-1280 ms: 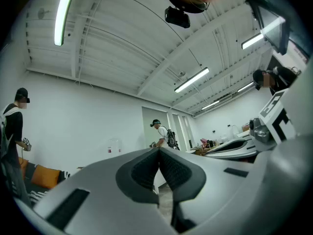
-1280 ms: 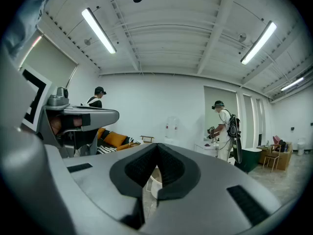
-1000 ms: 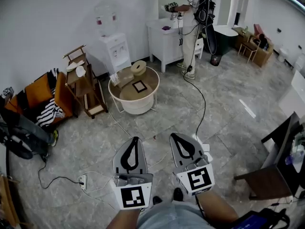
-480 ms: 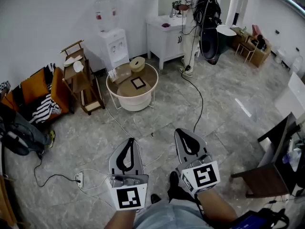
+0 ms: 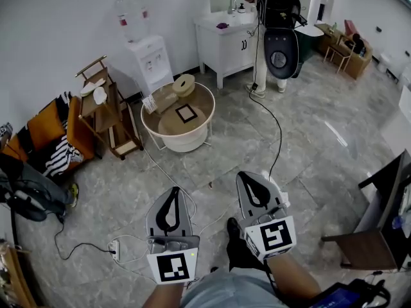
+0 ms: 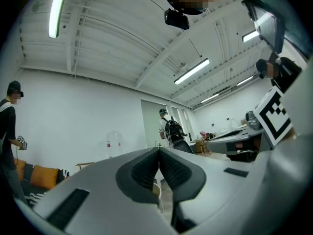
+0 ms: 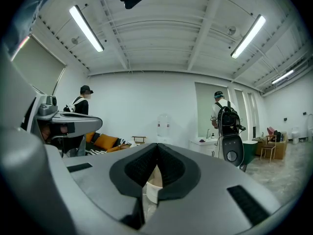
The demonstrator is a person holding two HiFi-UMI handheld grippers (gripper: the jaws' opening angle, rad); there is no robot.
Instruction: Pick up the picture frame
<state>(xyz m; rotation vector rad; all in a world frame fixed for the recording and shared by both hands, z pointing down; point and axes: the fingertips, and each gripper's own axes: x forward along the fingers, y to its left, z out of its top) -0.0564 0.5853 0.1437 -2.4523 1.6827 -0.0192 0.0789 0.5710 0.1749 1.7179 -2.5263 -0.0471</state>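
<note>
The round table (image 5: 149,128) is standing well ahead of the person, across a stretch of grey stone floor (image 5: 321,140). The frame (image 5: 187,113) is lying flat near the middle of its top, inside a raised white rim. It is small, square and dark-edged with a pale centre. I am judging it to be light and stiff, possibly glazed and so breakable, with smooth edges that could slip. Because it is lying flat, the best hold is looking like one side rail, pinched across its thickness after tipping that edge up. The rim is likely to be hampering a level approach, so coming from above is seeming wiser.

Another person (image 5: 277,18) with a backpack is standing at the white cabinet (image 5: 225,40), well clear of the table. A wooden rack (image 5: 106,117) is standing just beside the table on the left, and a water dispenser (image 5: 146,59) behind it. A cable (image 5: 275,136) is trailing over the floor along the walking line and could be catching a foot. A round wooden box (image 5: 184,84) is sitting on the table behind the frame, apart from it.

The left gripper (image 5: 175,190) and the right gripper (image 5: 246,176) are both pointing level, their jaws pressed together on nothing.
</note>
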